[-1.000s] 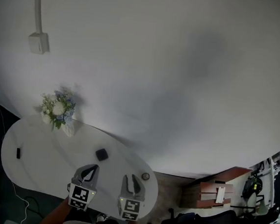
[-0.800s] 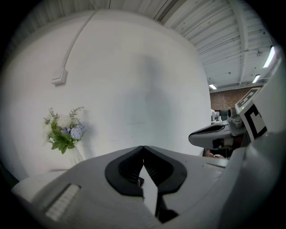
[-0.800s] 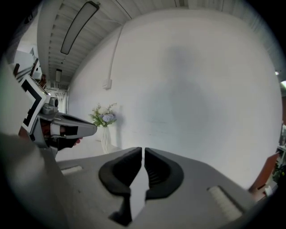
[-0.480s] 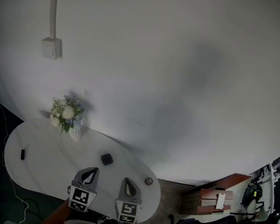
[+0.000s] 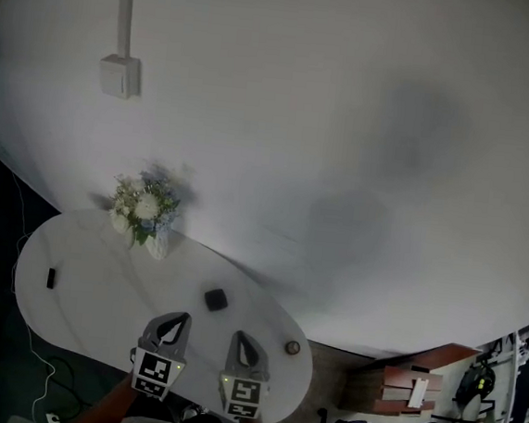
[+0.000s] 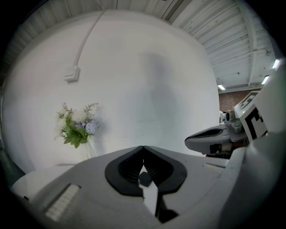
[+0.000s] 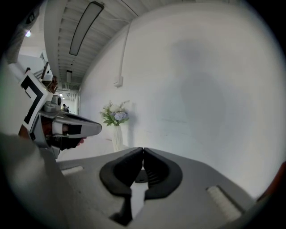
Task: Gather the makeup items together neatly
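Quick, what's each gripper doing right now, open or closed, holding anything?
Left gripper: closed, jaw tips together, holding nothing.
Right gripper: closed, jaw tips together, holding nothing.

Dark square item, round item, dark sliver: too small to identify

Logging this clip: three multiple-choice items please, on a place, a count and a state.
1. Where on the table is the vase of flowers? A. near edge B. far side, toward the left C. right end
2. How many small items lie on it besides the vase? A. one B. three C. five
3. The right gripper is: A. shut, empty B. wide open C. shut on the vase
Answers: B, it stands at the far left rim; B, a black bar, a dark square compact and a round item; A, its jaw tips meet with nothing between.
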